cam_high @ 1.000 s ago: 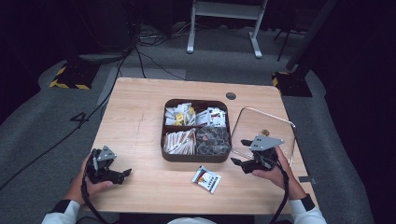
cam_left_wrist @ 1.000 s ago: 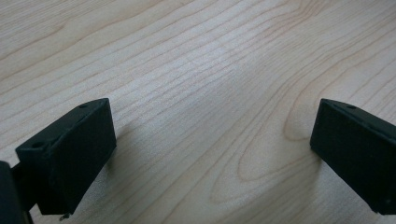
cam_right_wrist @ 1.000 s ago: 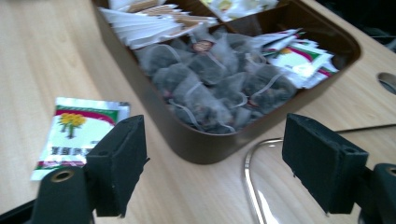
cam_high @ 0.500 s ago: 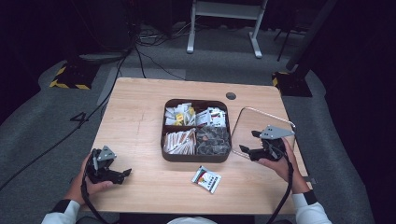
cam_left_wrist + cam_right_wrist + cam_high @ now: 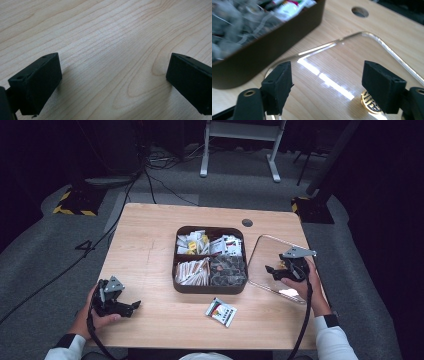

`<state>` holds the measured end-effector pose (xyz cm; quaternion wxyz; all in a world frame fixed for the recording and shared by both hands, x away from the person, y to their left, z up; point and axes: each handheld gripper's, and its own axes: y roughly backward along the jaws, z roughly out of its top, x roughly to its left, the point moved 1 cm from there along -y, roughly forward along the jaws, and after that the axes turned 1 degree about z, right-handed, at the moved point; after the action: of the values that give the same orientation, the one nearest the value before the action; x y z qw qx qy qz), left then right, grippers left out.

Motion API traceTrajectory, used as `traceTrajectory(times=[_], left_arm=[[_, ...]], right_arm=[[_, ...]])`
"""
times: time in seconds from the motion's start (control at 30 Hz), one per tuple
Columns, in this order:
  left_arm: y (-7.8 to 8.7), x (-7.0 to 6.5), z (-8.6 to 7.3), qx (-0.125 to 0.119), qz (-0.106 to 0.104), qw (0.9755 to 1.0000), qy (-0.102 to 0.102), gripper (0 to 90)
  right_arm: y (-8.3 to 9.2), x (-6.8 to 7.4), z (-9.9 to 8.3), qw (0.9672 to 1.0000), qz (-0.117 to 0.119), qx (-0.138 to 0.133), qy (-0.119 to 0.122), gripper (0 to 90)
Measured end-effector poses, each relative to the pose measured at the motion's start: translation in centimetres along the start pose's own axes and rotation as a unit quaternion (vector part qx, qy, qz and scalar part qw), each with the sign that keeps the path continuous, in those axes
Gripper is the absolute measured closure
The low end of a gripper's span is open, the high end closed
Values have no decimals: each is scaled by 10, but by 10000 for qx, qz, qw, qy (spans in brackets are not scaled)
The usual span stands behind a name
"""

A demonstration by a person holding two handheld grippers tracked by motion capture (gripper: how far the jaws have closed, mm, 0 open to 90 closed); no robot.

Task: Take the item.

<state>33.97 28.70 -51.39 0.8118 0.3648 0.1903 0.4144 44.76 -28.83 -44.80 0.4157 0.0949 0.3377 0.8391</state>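
Nearest the person, the left gripper (image 5: 131,307) is resting low over the bare front-left part of the wooden table (image 5: 145,240), its jaws spread wide with nothing but wood grain between them in the left gripper view (image 5: 113,85). A little farther in, a small printed sachet (image 5: 221,311) is lying flat on the table, just in front of the dark brown tray (image 5: 176,265). To the right, the right gripper (image 5: 270,270) is hovering over the clear lid (image 5: 265,251), which is lying flat on the table just beside the tray's right wall. Its jaws are standing apart and have just been closing a little; in the right gripper view (image 5: 327,82) nothing is gripped between them, only the glossy lid surface below, with a small gold knob (image 5: 369,103) peeking out behind one jaw. The tray is sitting at the table's middle, its four compartments holding packets and sachets. Beyond it, a round cable hole (image 5: 247,223) is showing in the tabletop near the far edge.
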Motion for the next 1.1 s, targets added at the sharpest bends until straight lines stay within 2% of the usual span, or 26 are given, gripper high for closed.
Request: traceTrajectory(times=[0.17, 0.27, 0.33, 0.5, 0.7, 0.87, 0.97, 1.1], left_arm=[[0, 0, 0, -12, 10, 10000, 4, 4], [0, 0, 0, -13, 9, 10000, 6, 4], [0, 0, 0, -10, 7, 10000, 3, 4], [0, 0, 0, -12, 8, 10000, 3, 4], [0, 0, 0, -11, 8, 10000, 2, 4], [0, 0, 0, -11, 8, 10000, 3, 4], [0, 0, 0, -10, 7, 10000, 1, 4], [0, 0, 0, -15, 4, 10000, 8, 3]], right_arm=[[-14, -14, -8, 9992, -341, 149, -166, 285], [-20, -26, -12, 9984, -314, 196, -432, 287], [-21, -32, -13, 9975, -399, 144, -557, 288], [-26, -41, -15, 9959, -532, 279, -670, 281], [-33, -49, -20, 9948, -499, 402, -791, 291], [-38, -57, -25, 9929, -461, 446, -1002, 328], [-40, -58, -27, 9926, -414, 490, -1027, 359], [-40, -59, -29, 9917, -507, 514, -1067, 397]])
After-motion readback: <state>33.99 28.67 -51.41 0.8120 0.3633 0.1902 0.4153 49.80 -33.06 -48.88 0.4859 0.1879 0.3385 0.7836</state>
